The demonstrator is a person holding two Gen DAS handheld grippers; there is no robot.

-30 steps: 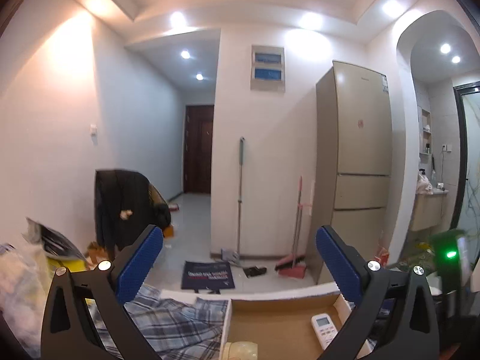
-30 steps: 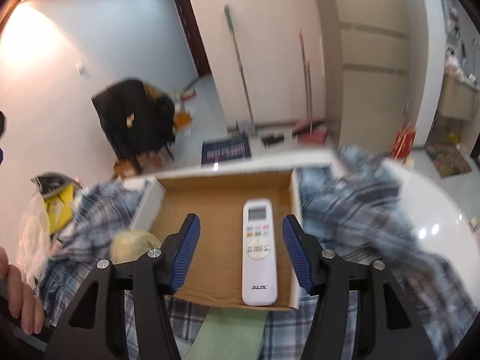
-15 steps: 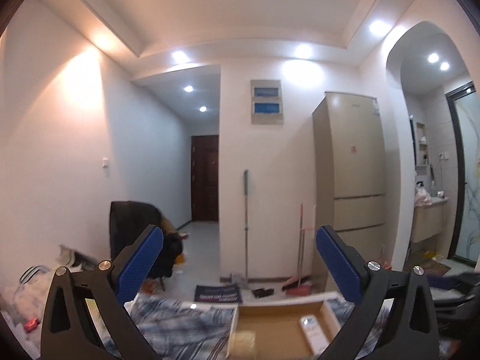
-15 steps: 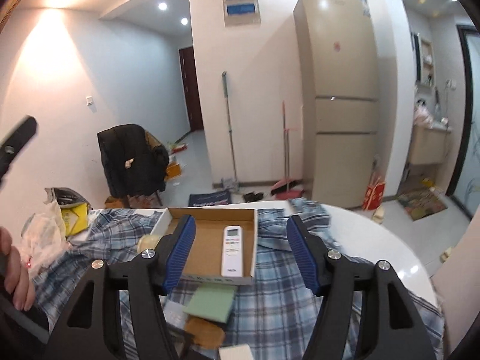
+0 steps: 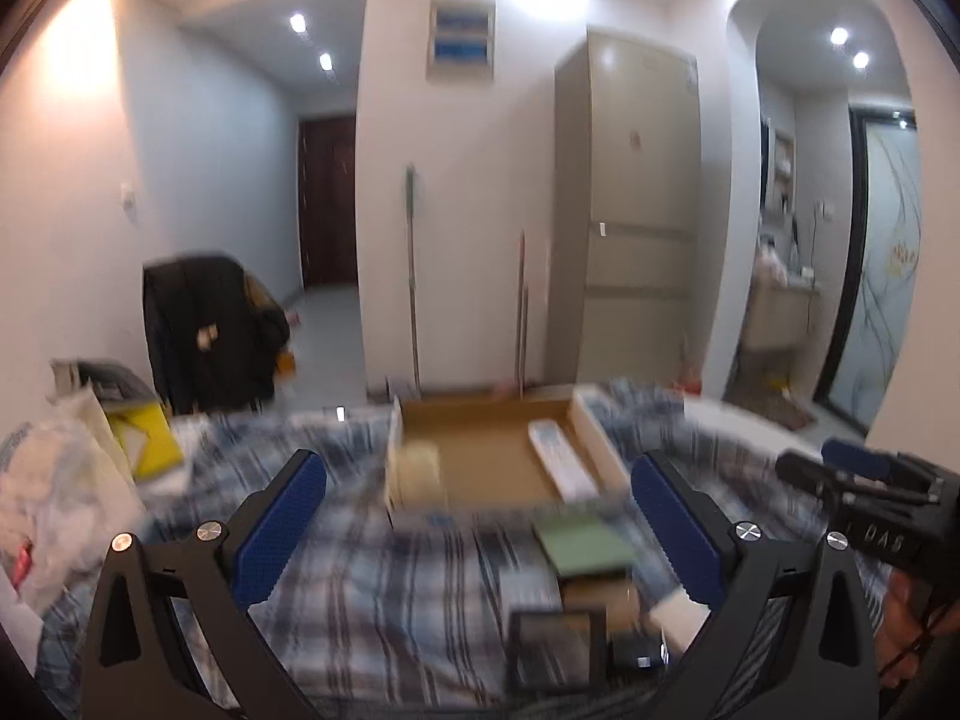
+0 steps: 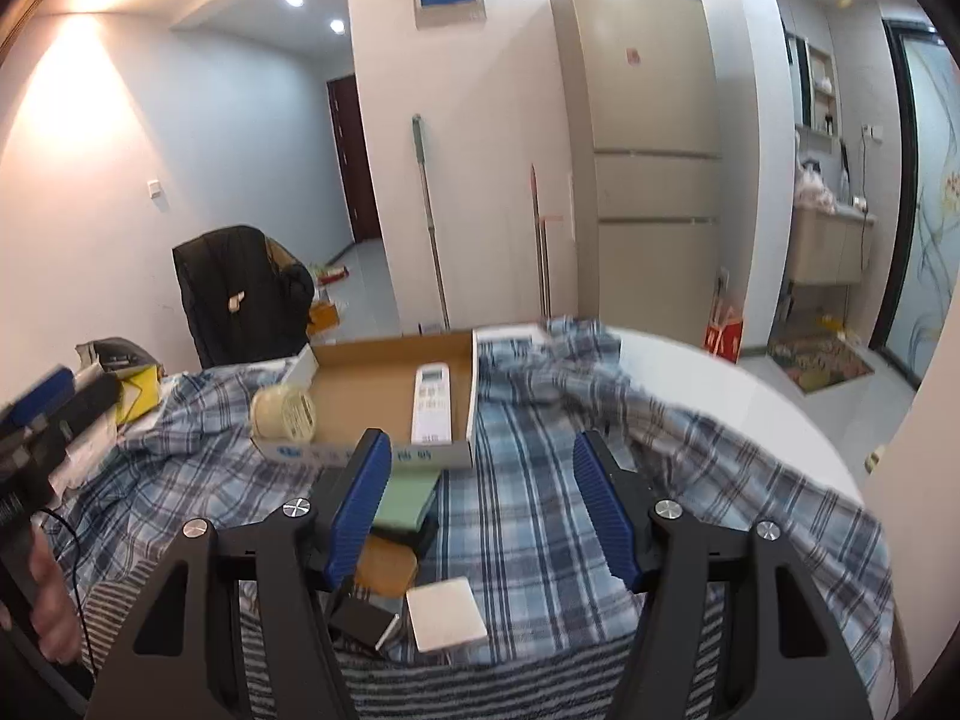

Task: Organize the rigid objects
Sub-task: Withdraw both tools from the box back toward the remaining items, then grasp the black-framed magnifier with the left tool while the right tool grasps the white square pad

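Blue-and-white plaid cloth (image 6: 528, 516), soft and rumpled, covers most of the round white table (image 6: 780, 420); behind it stand a tall beige refrigerator (image 6: 654, 138) and a chair draped in a black jacket (image 6: 240, 294).

On the cloth lies a shallow brown cardboard box (image 6: 372, 384) with white outer walls, open at the top. Inside it, along the right wall, lies a slim white plastic remote control (image 6: 431, 402), lengthwise. A squat cream-coloured roll of tape (image 6: 283, 414) leans at the box's left front corner. In front of the box I see a flat stack: a sage-green rectangular pad (image 6: 408, 498) on a dark slab, then a tan cardboard-coloured piece (image 6: 384, 564), a white square tile (image 6: 445, 613) and a small black block (image 6: 360, 624).

My right gripper (image 6: 480, 510) points slightly downward over the cloth, its ribbed blue pads (image 6: 603, 516) apart with only cloth between them; its jaws have just been opening. The box and remote lie beyond the tips, apart from them; the green pad sits just beside the left pad.

My left gripper (image 5: 480, 531) holds its blue pads wide apart, clamping nothing; that view is blurred. The box lies beyond its tips, the stack near its right pad. At the left edge of the right view, a hand (image 6: 51, 600) holds the left gripper's handle.
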